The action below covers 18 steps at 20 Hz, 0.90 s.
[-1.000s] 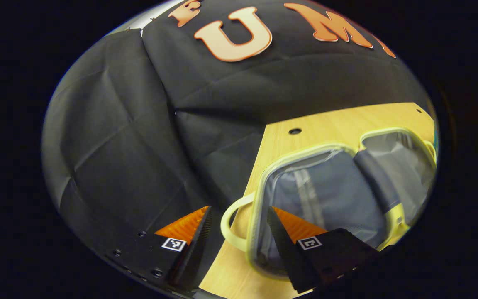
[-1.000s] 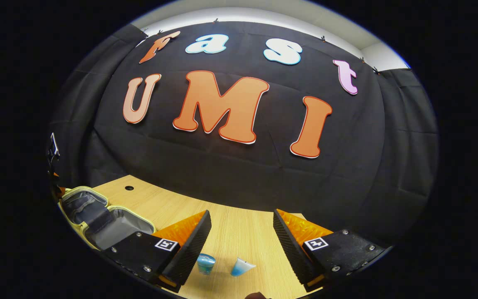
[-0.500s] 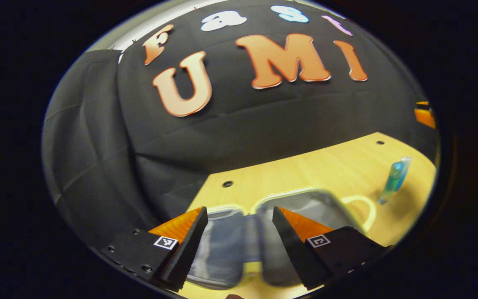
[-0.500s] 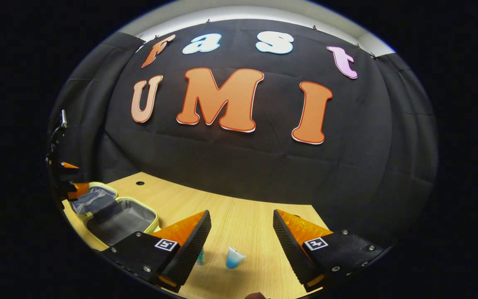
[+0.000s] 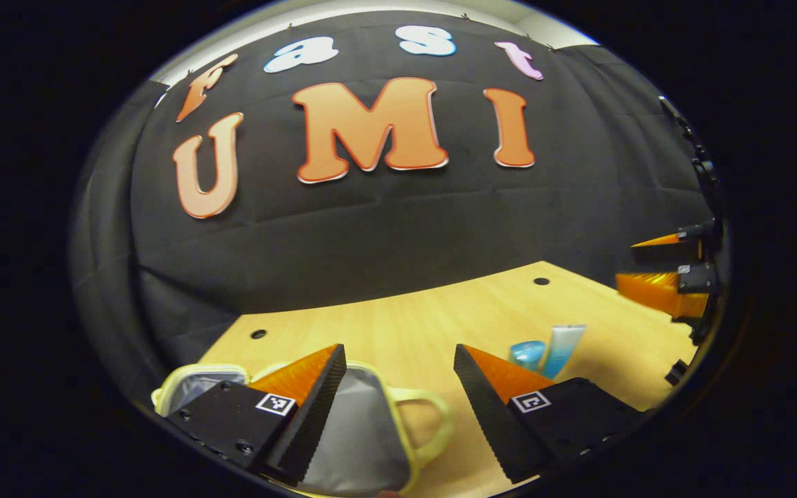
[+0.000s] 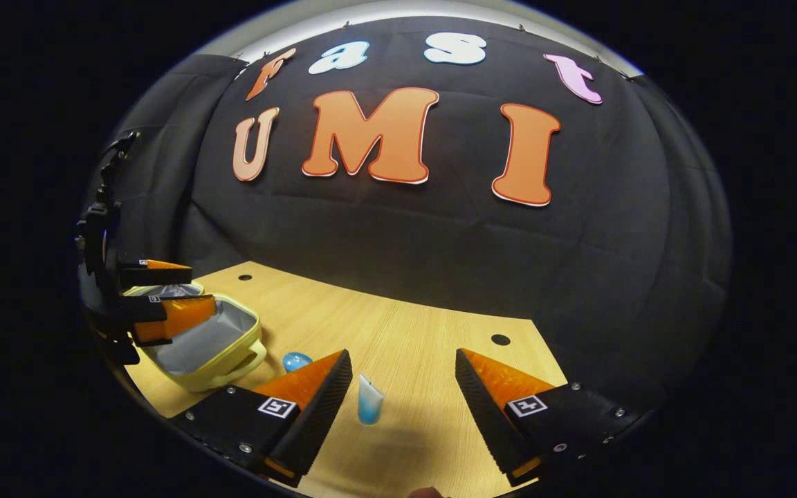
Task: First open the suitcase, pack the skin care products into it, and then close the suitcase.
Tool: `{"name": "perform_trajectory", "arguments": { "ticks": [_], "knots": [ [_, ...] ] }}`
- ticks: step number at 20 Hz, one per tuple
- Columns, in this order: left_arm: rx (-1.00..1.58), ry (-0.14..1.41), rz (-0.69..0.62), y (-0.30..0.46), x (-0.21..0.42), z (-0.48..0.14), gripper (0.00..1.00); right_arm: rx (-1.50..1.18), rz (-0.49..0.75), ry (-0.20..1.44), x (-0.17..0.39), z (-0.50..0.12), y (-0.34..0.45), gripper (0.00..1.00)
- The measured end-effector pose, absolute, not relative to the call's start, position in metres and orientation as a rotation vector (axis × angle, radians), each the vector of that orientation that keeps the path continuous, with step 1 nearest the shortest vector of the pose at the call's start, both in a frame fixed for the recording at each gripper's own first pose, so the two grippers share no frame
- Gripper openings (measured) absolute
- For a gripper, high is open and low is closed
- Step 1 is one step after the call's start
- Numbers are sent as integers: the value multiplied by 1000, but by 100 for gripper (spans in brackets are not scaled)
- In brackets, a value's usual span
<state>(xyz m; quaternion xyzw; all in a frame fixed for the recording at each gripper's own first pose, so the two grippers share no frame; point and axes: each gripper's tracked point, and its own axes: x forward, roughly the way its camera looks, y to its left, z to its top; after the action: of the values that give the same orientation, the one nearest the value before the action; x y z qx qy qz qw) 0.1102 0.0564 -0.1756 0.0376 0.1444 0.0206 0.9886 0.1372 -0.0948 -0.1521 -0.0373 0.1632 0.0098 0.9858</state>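
Orange jaws on both grippers gape, empty.

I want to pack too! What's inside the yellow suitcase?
The open yellow fabric suitcase shows bare grey lining. The left hand-held gripper covers part of it, so that bit stays unknown.

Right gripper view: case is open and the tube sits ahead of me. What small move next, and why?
Probably ease the right gripper forward and down over the blue tube. Its fingers are open and empty, the tube lies between them, and the yellow suitcase already lies open with nothing visible inside. The blue jar beside it can follow.
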Motion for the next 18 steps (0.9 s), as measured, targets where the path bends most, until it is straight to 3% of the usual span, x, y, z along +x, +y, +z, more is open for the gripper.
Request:
{"name": "perform_trajectory", "arguments": {
  "ticks": [6,13,17,18],
  "knots": [
    [-27,287,-34,-23,131,-222,97,-59,59,357,140,-177,-94,95],
    [-62,364,-79,-60,164,-289,95,-80,106,373,157,-223,-89,95],
    [-91,415,-74,-67,170,-319,88,-112,139,432,161,-264,-87,96],
    [-89,417,-78,-72,168,-319,80,-116,147,444,163,-273,-85,96]
  ]
}}
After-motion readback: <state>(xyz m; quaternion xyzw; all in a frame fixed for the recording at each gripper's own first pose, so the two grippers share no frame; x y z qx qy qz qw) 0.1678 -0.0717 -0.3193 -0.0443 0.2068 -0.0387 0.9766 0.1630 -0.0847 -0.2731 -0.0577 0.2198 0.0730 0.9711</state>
